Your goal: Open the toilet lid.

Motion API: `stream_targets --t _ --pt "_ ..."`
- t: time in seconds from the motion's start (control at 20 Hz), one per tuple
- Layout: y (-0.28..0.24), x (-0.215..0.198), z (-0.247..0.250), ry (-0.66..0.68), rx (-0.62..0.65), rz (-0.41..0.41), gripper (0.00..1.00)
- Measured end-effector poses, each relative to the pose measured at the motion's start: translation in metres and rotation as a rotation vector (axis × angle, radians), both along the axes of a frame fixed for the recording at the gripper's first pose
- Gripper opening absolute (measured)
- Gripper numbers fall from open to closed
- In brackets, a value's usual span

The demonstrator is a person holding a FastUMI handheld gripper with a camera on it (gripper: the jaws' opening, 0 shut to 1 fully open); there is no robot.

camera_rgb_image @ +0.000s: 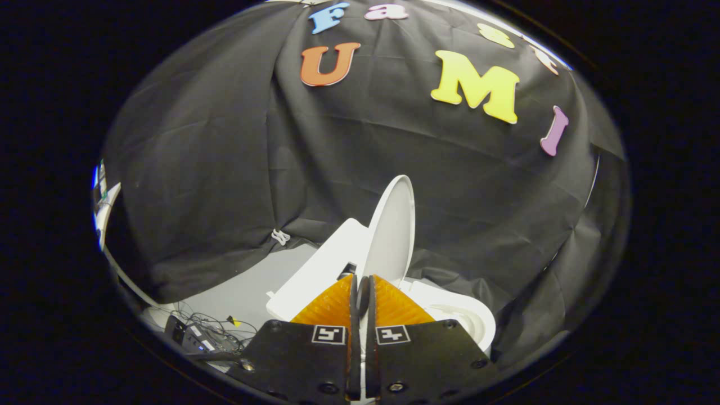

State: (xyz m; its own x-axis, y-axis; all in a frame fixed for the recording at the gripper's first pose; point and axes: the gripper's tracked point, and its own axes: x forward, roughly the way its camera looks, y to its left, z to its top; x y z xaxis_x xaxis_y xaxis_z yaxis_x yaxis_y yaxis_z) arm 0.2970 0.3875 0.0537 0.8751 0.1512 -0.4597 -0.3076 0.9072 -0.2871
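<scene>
A: Claw (363, 289) first: the two orange fingers (329, 306) are drawn almost together, only a thin slit between them, and I can't say for sure that anything sits in it.

B: So does it have the toilet lid (392, 230)?

A: Hard to call. The lid's lower edge comes down right at the fingertips, and the slit lines up with it, so a pinch on that edge is possible. Whether both pads actually press on it, I can't tell from here.

B: And the lid itself?

A: Raised well clear of the bowl (458, 315), standing steeply and tilted a little back toward the tank (320, 273), which sits just beside the lid on its far side. The bowl and seat lie open below the lid, on its near side.

B: Looks mostly done, then.

A: I'd judge the last stretch remains: getting the lid to lean and rest by the tank. To do it well, follow the hinge's arc rather than pushing straight, keep it slow, and ease off only once the lid is past its balance point, or it could fall forward onto the bowl.

B: Anything else near the lid?

A: Cables and a small device (194, 334) on the grey floor (247, 292), well apart from the lid, beyond the tank.
</scene>
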Motion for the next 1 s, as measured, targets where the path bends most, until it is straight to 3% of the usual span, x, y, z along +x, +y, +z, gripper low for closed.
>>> stream_targets --t 0.2,0.4,0.55,0.8,0.85,1.0 --pt "-0.004 -0.002 0.001 -0.011 0.001 -0.015 0.09" --pt "-0.014 -0.025 0.001 0.059 0.098 0.059 0.25" --pt "-0.029 -0.045 0.025 0.019 0.185 0.077 0.36" --pt "-0.099 -0.093 0.032 -0.078 0.218 0.038 0.46" --pt "-0.117 -0.104 0.03 -0.087 0.221 0.026 0.54" --pt "-0.17 -0.133 0.023 -0.123 0.246 -0.019 0.6"
